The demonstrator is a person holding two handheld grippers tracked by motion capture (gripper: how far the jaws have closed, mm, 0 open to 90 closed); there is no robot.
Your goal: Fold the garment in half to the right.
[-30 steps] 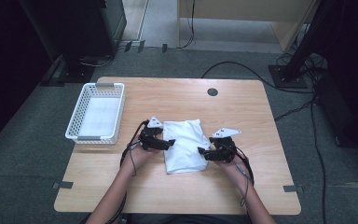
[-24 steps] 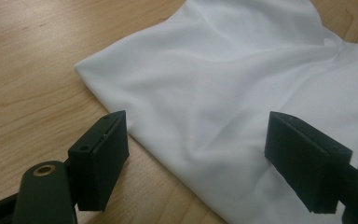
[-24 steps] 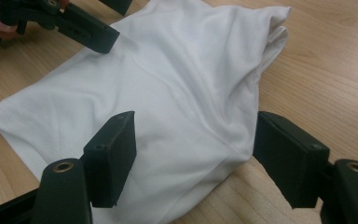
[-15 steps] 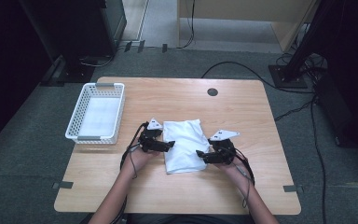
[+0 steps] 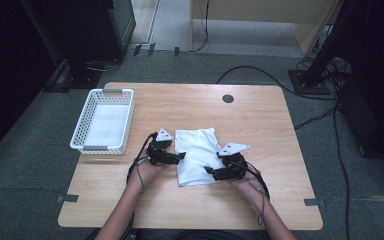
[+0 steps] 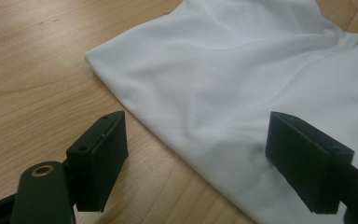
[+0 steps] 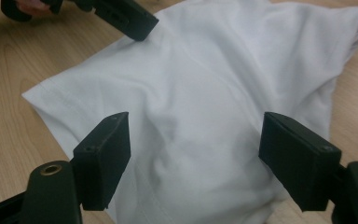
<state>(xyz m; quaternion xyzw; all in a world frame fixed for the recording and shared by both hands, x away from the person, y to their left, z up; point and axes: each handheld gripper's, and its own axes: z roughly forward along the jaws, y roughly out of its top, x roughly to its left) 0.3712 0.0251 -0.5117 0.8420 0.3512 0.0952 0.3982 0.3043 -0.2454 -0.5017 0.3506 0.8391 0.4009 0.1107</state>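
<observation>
High view: white cloth (image 5: 197, 156) lies folded into a rough rectangle near the middle of the table (image 5: 260, 120), w/ the left gripper (image 5: 180, 156) at its left edge and the right gripper (image 5: 207, 171) at its lower right part. White basket (image 5: 103, 125) sits well apart at the table's left; something pale lies in it, can't tell what.

Left gripper view: jaws wide apart, one over bare wood, the other over the cloth, edge of the fabric between them, pads not pressing. Right gripper view: jaws spread over the cloth's middle, nothing pinched; they've just been opening, fabric under them but free.

Judgement: folding looks mostly done – cloth is compact, layers stacked, though the far corner is rumpled and the top surface has creases. Likely left: smooth or one more fold, then prob. move it to the basket. Neither gripper has a hold on it yet for that
</observation>
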